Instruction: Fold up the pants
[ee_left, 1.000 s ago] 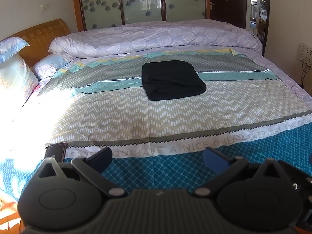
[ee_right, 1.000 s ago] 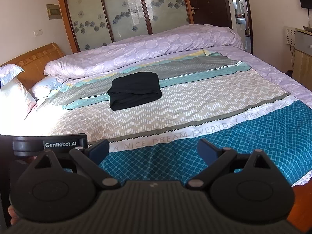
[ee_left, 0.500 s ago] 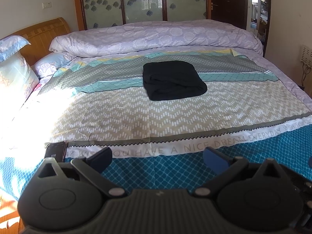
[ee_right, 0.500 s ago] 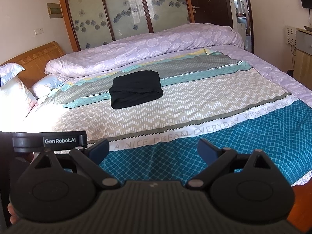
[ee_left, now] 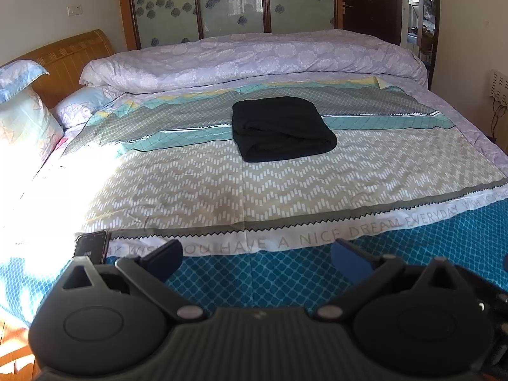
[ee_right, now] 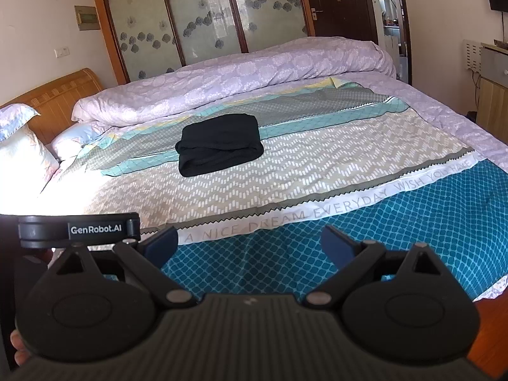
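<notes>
Black pants [ee_left: 281,128] [ee_right: 219,144] lie folded into a compact stack in the middle of the bed, on the grey and teal stripes of the patterned cover [ee_left: 206,187] [ee_right: 317,165]. My left gripper [ee_left: 255,255] is open above the near blue band of the cover, far short of the pants, with nothing between its fingers. My right gripper [ee_right: 249,241] is open too, over the same blue band, holding nothing. The left gripper's body [ee_right: 77,228] shows at the left of the right wrist view.
A rolled lilac duvet [ee_left: 254,60] lies along the far side of the bed. Pillows [ee_left: 25,120] and a wooden headboard [ee_left: 73,57] are at the left. A phone [ee_left: 90,246] rests near the front left edge. A wooden cabinet [ee_right: 493,89] stands at the right.
Both views have drifted a little; the pants and the open grippers are unchanged.
</notes>
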